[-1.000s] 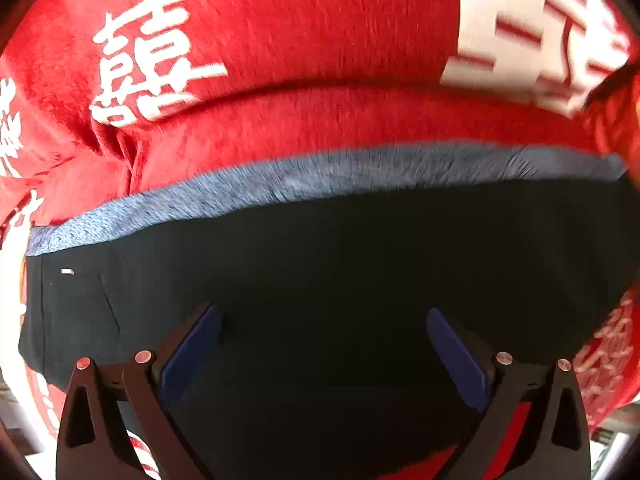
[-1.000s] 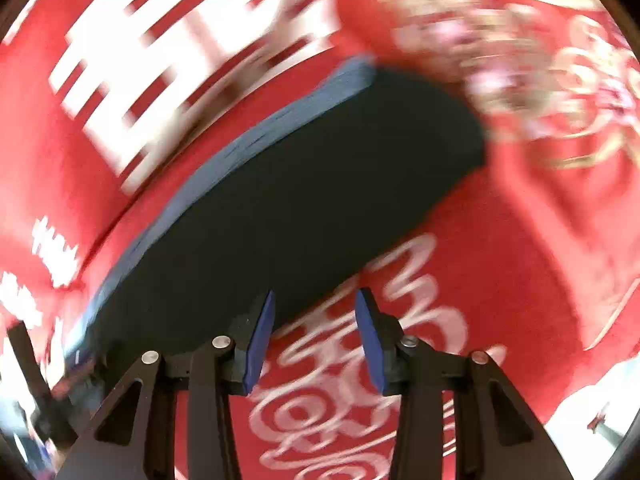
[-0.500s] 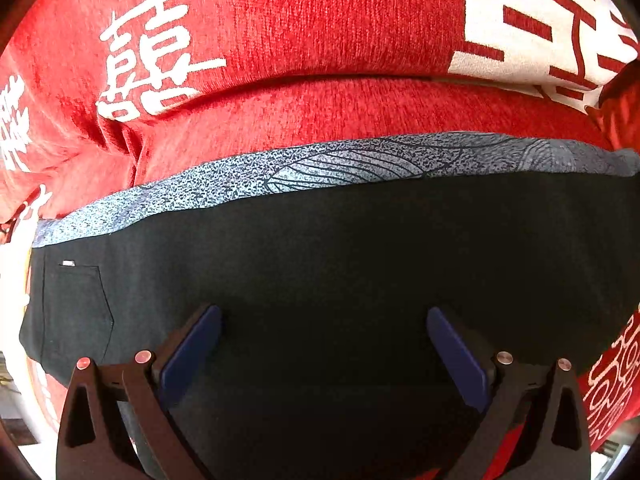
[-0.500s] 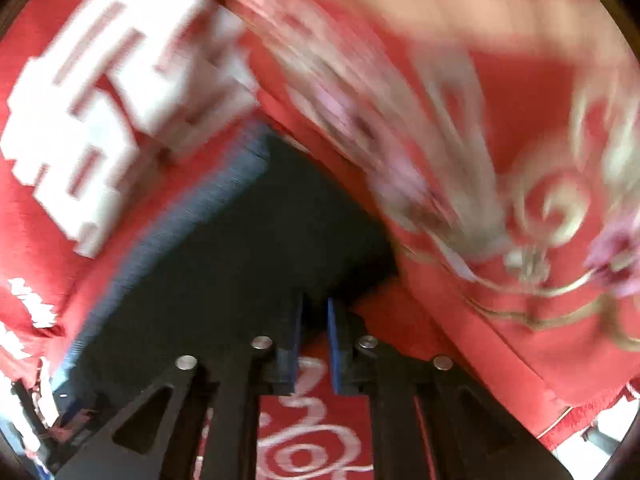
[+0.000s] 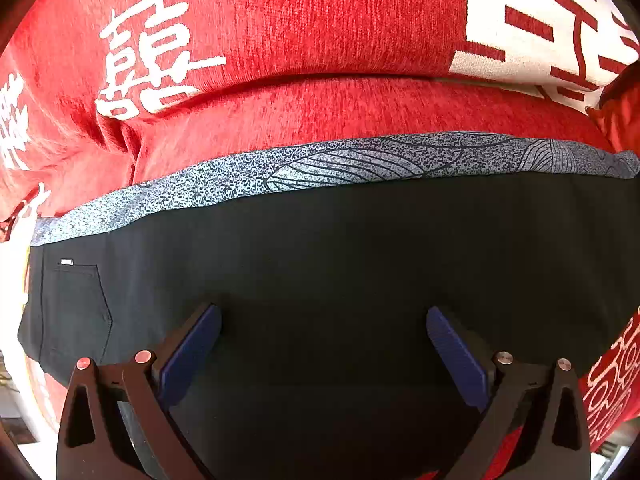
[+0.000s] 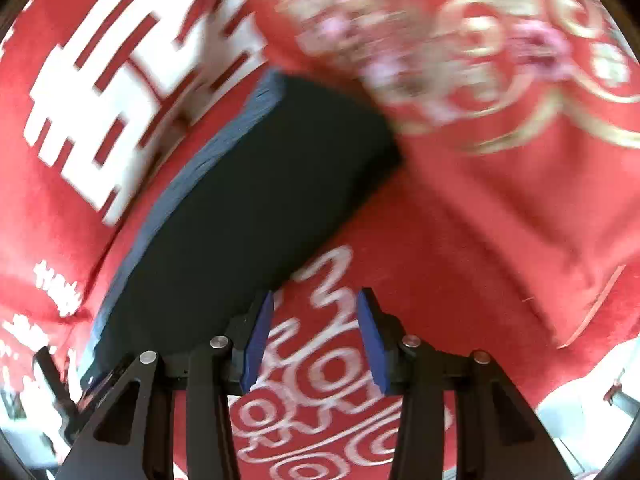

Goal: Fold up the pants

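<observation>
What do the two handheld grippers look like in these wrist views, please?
Both match: the left gripper and right gripper each have two black, angular fingers with triangular cut-outs, round silver pins at the joints, and flat blue ribbed pads on the inner faces. No cables, markings or sleeves show.

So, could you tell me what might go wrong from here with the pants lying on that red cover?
1. The right gripper, whose fingers have just been opening with nothing between them, sits over the red cover beside the pants; closing here might pinch the cover instead.
2. The left gripper is open over the dark fabric; a shallow pinch may lift only the top layer.
3. The patterned edge shows along one side, so the layers may end up misaligned.
</observation>
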The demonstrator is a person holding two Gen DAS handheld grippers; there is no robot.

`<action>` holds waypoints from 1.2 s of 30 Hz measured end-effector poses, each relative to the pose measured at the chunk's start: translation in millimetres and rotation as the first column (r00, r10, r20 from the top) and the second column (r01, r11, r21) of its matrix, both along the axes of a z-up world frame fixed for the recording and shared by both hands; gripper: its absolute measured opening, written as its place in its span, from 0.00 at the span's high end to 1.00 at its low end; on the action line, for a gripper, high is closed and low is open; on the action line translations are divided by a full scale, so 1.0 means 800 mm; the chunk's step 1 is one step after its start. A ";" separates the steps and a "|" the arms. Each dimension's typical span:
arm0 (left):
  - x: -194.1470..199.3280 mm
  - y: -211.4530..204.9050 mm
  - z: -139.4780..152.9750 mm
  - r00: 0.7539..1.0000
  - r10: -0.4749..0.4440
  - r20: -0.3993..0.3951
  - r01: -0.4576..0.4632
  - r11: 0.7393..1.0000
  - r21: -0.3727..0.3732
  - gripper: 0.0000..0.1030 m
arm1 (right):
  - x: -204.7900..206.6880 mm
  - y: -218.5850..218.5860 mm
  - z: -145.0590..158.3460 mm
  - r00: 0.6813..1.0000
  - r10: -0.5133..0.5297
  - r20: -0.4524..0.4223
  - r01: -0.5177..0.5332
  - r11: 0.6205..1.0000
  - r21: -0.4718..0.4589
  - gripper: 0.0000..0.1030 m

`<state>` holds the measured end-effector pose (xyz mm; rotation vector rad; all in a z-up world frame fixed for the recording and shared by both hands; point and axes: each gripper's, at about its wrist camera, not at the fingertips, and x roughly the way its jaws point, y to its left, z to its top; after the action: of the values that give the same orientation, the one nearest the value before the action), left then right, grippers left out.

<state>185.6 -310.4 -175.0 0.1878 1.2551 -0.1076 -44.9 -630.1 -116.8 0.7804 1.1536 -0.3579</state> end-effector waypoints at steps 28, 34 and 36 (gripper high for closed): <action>0.011 0.004 -0.001 0.999 0.014 -0.049 -0.014 1.000 -0.012 0.00 | 0.025 0.067 -0.044 0.993 0.105 0.046 -0.112 0.970 0.217 0.45; 0.013 -0.007 0.007 0.998 0.005 -0.068 -0.004 1.000 0.016 0.00 | 0.019 0.059 -0.046 0.993 0.092 0.073 -0.108 0.958 0.266 0.45; 0.012 -0.014 0.013 0.997 0.002 -0.074 -0.001 1.000 0.007 0.00 | 0.017 0.056 -0.047 0.993 0.086 0.086 -0.107 0.953 0.282 0.45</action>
<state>195.1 -321.9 -164.3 0.1899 1.3294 -0.1098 -31.3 -585.4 -154.4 0.9774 1.1842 -0.0792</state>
